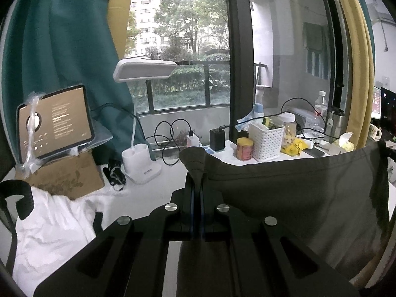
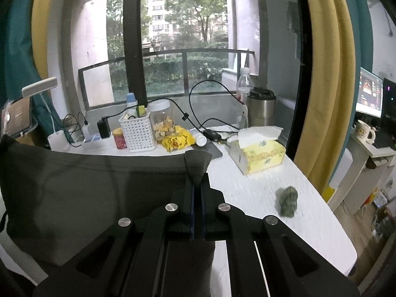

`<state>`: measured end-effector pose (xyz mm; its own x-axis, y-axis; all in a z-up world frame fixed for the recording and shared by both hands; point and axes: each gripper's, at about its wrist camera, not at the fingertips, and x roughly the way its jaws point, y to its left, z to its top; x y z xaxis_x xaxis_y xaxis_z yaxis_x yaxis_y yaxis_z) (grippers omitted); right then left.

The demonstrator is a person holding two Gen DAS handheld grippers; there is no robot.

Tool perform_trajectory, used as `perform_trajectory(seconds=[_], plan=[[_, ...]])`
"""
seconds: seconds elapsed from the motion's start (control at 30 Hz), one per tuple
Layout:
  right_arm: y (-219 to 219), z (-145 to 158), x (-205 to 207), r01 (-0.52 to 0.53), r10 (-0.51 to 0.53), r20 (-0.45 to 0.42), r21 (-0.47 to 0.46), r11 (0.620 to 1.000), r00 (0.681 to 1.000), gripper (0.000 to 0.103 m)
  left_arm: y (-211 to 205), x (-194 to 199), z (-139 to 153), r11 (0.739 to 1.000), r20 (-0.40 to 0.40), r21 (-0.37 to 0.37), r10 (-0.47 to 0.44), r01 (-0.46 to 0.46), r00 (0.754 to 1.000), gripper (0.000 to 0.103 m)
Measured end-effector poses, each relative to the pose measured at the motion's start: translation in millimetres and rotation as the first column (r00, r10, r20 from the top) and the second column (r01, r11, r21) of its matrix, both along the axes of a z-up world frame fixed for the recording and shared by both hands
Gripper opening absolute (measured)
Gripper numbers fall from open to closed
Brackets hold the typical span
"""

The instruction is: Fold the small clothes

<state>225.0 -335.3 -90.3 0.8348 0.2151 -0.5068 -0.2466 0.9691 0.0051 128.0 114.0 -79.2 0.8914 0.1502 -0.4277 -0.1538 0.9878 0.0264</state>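
Grey garment (image 1: pixel 297 193) pinched by left gripper (image 1: pixel 197 185) and right gripper (image 2: pixel 197 180); no legible writing.

Tissue box (image 2: pixel 257 152) and basket (image 2: pixel 138 133) crowd the table's (image 2: pixel 259 188) far edge.

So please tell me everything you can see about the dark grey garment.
The dark grey garment looks like thin matte cotton with a stitched hem along its top edge. It hangs stretched above the white table. The left gripper and the right gripper each pinch one upper corner, which bunches above the fingers.
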Motion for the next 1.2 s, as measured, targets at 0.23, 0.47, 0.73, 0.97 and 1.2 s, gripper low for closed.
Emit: perform_trajectory(seconds=[0.23,0.47,0.73,0.97,1.2], plan=[[4,0,30,-0.002,0.002,0.008,0.012,1.000,1.000,0.005,0,28,3,1.000,0.004,0.017,-0.002,0.001,1.000,0.002],[11,-4,61,-0.020,0.021,0.011,-0.028,0.999,1.000,0.005,0,57,2,0.999,0.001,0.038,-0.014,0.014,1.000,0.002],[18,-12,103,-0.033,0.035,0.025,-0.059,0.998,0.999,0.005,7,90,-4,0.998,-0.008,0.064,0.000,0.000,1.000,0.002],[24,-19,139,-0.064,0.066,0.020,-0.084,0.994,0.998,0.005,11,119,-11,0.994,-0.034,0.110,0.011,-0.007,0.999,0.002],[35,-44,175,-0.090,0.088,-0.030,-0.102,0.991,0.996,0.005,20,146,-32,0.995,-0.084,0.100,0.038,-0.030,0.996,0.002]])
